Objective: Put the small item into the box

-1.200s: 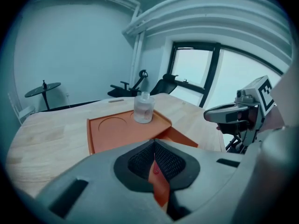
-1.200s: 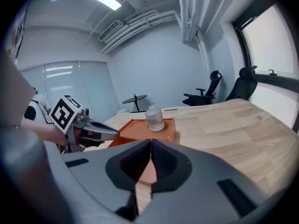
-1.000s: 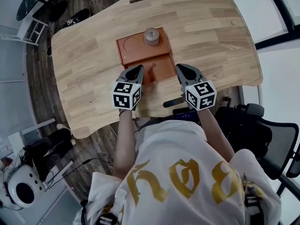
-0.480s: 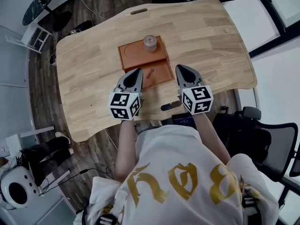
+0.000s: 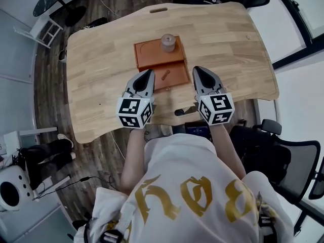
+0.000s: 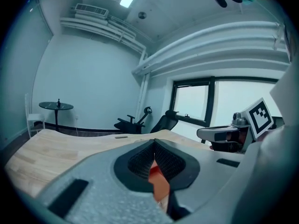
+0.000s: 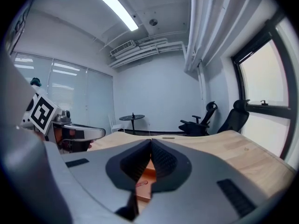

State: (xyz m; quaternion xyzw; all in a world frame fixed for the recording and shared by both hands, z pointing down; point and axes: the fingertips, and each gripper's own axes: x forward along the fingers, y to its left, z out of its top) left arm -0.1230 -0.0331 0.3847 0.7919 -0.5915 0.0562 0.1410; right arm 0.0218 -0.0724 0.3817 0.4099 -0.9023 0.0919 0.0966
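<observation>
Both grippers empty. Left gripper (image 5: 149,74) has its jaws closed tip to tip, nothing clamped; its own view shows only a sliver of orange behind the meeting pads (image 6: 164,164). Right gripper (image 5: 198,70) is the same, jaws together on nothing.

They sit either side of the orange-brown box (image 5: 177,81) on the wooden table (image 5: 101,59), with the left near the box's near-left corner and the right near its near-right corner. I can't tell whether either touches it.

- A small brownish peg (image 5: 165,75) lies loose in the near tray of the box. It also shows through the right gripper's gap (image 7: 140,183).
- A round grey pot (image 5: 168,42) stands upright on the far orange panel (image 5: 147,54), beside a circular groove.

I can't settle which one is the task's small item. The pot looks more likely to me, since it isn't in the tray.

**Pot handling (my guess):**
- Light and rigid, with smooth, possibly slick sides, and it may have a loose lid.
- I'd open wide, take it across the body below the top edge, squeeze moderately and keep it upright.

**Peg handling (my guess):**
- Very light, stiff and prone to rolling.
- I'd pinch it across the shaft mid-length with the tips low against the tray floor.
</observation>
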